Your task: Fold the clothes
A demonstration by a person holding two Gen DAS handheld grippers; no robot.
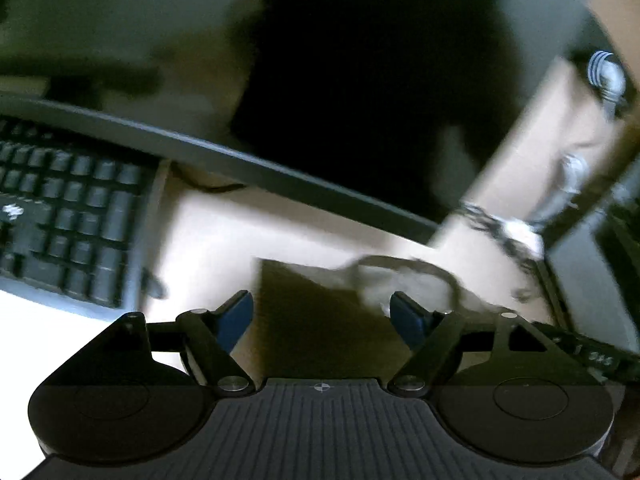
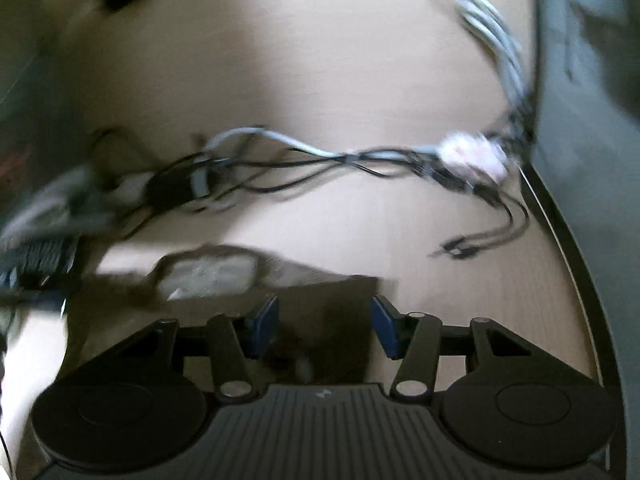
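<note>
While both grippers gape empty, the left gripper (image 1: 322, 312) and right gripper (image 2: 324, 326) hover over the pale wooden desk (image 2: 320, 80); no garment is discernible.

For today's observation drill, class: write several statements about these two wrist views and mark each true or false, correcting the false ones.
1. The left claw is open and holds nothing. True.
2. The right claw is shut on a shirt. False: it is open and empty, and no shirt can be made out.
3. A keyboard lies at the left of the left wrist view. True.
4. The desk in the right wrist view is bare. False: a tangle of cables runs across it.
5. The keyboard's keys are white. False: they are dark.
</note>
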